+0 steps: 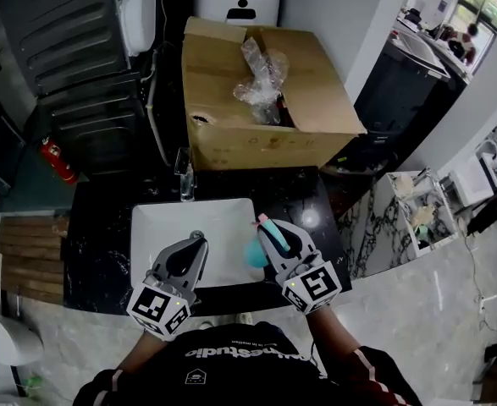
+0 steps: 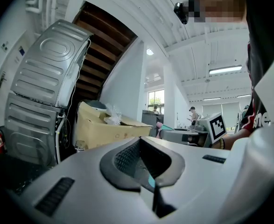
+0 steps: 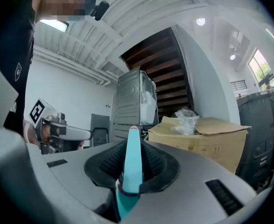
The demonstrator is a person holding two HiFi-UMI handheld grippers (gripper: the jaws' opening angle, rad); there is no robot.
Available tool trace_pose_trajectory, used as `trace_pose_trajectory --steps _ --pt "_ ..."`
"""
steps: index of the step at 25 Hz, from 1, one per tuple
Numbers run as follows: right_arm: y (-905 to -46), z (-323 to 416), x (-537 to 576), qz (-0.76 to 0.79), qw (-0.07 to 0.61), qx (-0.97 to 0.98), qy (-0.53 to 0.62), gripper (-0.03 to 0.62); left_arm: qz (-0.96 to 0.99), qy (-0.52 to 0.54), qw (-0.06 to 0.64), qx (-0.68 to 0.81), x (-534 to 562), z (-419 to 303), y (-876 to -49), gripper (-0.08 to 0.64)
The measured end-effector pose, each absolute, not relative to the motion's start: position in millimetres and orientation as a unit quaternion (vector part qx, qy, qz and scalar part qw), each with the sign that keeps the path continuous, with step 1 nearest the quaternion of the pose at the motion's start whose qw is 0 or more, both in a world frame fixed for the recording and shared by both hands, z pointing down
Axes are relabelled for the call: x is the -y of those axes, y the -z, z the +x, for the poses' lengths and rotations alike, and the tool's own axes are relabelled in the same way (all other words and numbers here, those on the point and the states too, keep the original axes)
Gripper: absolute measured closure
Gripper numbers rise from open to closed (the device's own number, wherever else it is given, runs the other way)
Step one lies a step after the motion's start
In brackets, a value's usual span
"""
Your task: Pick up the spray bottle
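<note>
We see the right tongs (image 1: 271, 229) clamped on the teal spray bottle (image 1: 253, 252) near its slim top, above the white basin (image 1: 168, 227). The left tongs (image 1: 196, 242) are closed and empty. We judge the bottle light, stiff plastic, smooth and likely slippery, so the neck is the best hold.

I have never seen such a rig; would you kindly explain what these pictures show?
No robot here: a person holds a two-jaw gripper in each hand. The head view looks down from a camera on the person's head; the other two views come from cameras riding on each gripper. Below them is a white sink in a black counter, with a cardboard box behind. The right gripper clamps a teal spray bottle; the left gripper has its jaws together and is empty.
</note>
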State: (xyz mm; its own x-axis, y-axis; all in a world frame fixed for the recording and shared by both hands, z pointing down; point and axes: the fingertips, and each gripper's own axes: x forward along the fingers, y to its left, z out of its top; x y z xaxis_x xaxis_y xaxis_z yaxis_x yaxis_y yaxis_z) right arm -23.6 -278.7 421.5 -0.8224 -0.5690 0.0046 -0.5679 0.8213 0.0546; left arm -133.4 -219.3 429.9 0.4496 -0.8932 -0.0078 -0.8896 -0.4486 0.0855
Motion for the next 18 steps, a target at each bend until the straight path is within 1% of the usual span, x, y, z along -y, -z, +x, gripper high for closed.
trace_pose_trajectory --steps 9,18 --pt "-417.8 -69.3 225.3 0.254 0.004 0.967 0.003 0.495 0.846 0.025 0.02 0.532 204.2 -147.0 -429.1 0.545" --pt "-431.3 -85.4 206.3 0.267 0.048 0.962 -0.023 0.495 0.835 0.034 0.018 0.548 195.3 -152.0 -432.3 0.545"
